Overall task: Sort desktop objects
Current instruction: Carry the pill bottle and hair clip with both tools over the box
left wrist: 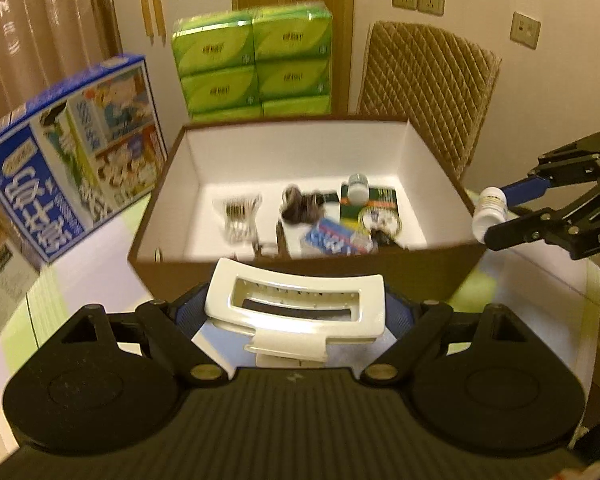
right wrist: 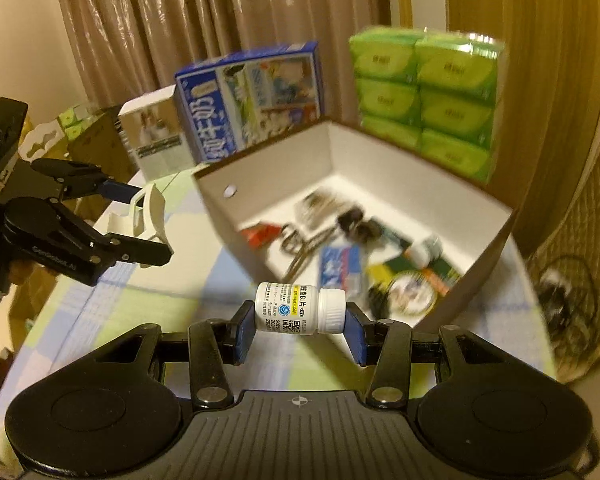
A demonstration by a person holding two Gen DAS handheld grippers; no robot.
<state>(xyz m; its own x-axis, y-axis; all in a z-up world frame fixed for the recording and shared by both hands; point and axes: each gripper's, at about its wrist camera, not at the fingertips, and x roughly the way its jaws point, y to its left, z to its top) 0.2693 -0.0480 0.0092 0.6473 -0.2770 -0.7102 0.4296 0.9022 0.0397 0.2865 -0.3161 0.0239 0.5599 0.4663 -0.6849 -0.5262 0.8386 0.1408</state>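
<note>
A white hair claw clip [left wrist: 296, 308] is pinched by the left tongs [left wrist: 298, 312] just in front of the open cardboard box [left wrist: 380, 268] on the desk [left wrist: 100, 256]. A white pill bottle [right wrist: 300, 314] is clamped sideways by the right tongs [right wrist: 300, 332] near the box's corner; scissors [right wrist: 304, 240] and other blurred items are seen inside.

1. The box [left wrist: 440, 264] is open at the top; its back-left floor is bare white.
2. Scissors [right wrist: 304, 240], a small bottle [left wrist: 358, 188] and other clutter fill the right and front of the floor.
3. The blue carton [left wrist: 72, 172] stands just beside the box's left wall.
4. Green tissue packs [left wrist: 256, 60] rise close behind the back wall.
</note>
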